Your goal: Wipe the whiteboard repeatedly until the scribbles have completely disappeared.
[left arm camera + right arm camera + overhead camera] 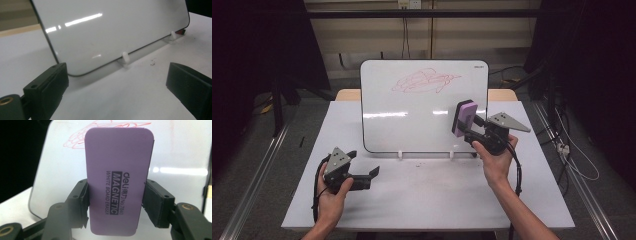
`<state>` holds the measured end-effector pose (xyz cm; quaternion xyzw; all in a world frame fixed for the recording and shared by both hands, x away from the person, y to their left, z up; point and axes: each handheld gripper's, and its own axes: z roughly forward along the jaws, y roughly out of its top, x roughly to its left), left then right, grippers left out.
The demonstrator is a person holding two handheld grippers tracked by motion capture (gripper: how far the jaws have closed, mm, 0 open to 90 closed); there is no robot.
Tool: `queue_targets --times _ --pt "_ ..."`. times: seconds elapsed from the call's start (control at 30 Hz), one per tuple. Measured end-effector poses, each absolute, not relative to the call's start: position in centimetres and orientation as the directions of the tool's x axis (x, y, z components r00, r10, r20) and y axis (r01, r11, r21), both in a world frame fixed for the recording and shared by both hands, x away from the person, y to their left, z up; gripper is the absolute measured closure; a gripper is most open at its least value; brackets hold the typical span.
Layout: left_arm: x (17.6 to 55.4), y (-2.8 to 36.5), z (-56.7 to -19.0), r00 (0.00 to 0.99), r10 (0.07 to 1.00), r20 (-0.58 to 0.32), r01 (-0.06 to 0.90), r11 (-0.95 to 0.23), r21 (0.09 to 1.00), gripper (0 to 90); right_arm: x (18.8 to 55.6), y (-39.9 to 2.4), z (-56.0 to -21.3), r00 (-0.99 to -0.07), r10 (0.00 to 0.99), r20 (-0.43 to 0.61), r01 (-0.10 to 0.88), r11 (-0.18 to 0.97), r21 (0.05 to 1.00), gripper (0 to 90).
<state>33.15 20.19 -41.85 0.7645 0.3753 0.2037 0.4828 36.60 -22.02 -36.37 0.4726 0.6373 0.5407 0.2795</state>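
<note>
Taking the whiteboard (424, 106) as the landmark, the nearest thing to the person is the left gripper (371, 175), held low over the white table (427, 200) in front of the board's lower left corner. Its jaws stand wide apart with nothing between them; in the left gripper view they frame bare table and the board's bottom edge (110, 40). It looks parked there as a spare hand, perhaps ready to steady the board if wiping pushes it back.

Farther in, the right gripper (469, 131) is raised before the board's right half, its jaws clamped on the long sides of a purple eraser (463, 118). In the right gripper view the eraser (117, 182) stands upright, its labelled back turned to the camera, so the wiping face most likely looks toward the board. That grip across the narrow width leaves the top of the block free to press flat. Whether it already touches the board cannot be told from these views.

The board itself stands tilted back on small white clips (125, 58) at its lower edge, which keeps its face open to the person. Farthest off, near the top of the board, sits the red scribble (424, 81), above and to the left of the eraser and apparently the mark to be wiped.
</note>
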Motion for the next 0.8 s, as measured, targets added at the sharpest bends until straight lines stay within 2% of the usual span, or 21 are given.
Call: queue_targets --times 0.1,0.27,0.5,0.73,0.8 --pt "32.7 20.7 -42.3 0.598 0.797 -0.088 0.4 -0.201 0.894 4.4 37.2 -22.0 -35.6 -0.378 0.919 0.11 0.295 0.007 0.955 41.5" --pt "32.3 20.7 -42.7 0.605 0.792 -0.084 0.398 -0.21 0.893 4.5 38.2 -22.1 -34.6 -0.346 0.937 0.054 0.278 0.047 0.959 41.5" --pt "32.2 20.7 -42.5 0.609 0.79 -0.071 0.387 -0.218 0.896 4.6 40.2 -21.5 -33.1 -0.289 0.946 -0.146 0.27 0.227 0.936 41.6" --pt "32.5 20.8 -42.9 0.603 0.793 -0.089 0.407 -0.209 0.889 4.8 42.6 -21.2 -31.5 -0.263 0.943 -0.204 0.291 0.279 0.915 41.6" --pt "32.6 20.8 -42.9 0.601 0.794 -0.09 0.405 -0.206 0.891 4.7 43.3 -20.8 -31.0 -0.256 0.934 -0.248 0.296 0.32 0.9 41.6"
